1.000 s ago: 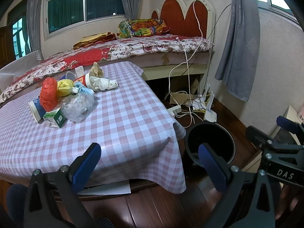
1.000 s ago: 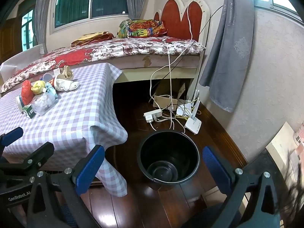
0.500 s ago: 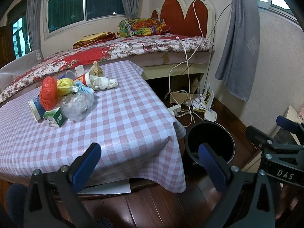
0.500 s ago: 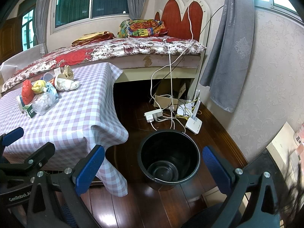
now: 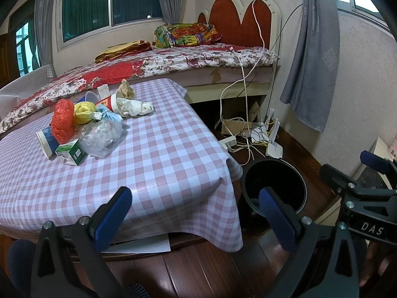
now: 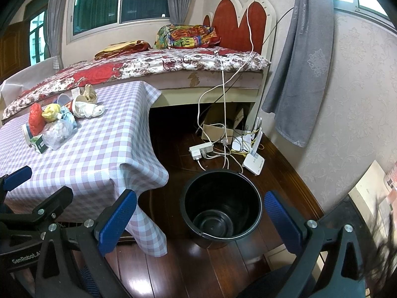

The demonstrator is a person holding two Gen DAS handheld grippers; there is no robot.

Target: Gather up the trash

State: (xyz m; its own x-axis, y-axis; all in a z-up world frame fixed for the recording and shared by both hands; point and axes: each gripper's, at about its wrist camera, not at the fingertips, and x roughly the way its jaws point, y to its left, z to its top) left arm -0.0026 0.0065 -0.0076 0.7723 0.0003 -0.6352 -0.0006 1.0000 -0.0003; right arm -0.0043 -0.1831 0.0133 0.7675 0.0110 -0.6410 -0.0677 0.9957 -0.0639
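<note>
Basically both grippers hang near the table's front edge, jaws spread wide, nothing held: left gripper (image 5: 193, 206) over the checked tablecloth (image 5: 153, 154) corner, right gripper (image 6: 198, 211) above the black bucket (image 6: 220, 206). Bucket stands upright on the wood floor just beside the table corner, mouth up, empty. Trash pile sits at the table's far left: red bag (image 5: 63, 120) bunched upright, yellow bag (image 5: 84, 113) beside it, clear crumpled bag (image 5: 101, 137) in front. A paper cup (image 5: 46, 141) lies on its side, mouth toward the camera-left edge; another cup (image 5: 113, 104) lies with mouth toward the right, white wrapper (image 5: 136, 106) spilling out. Green carton (image 5: 72, 152) lies flat, long axis roughly left-right.
</note>
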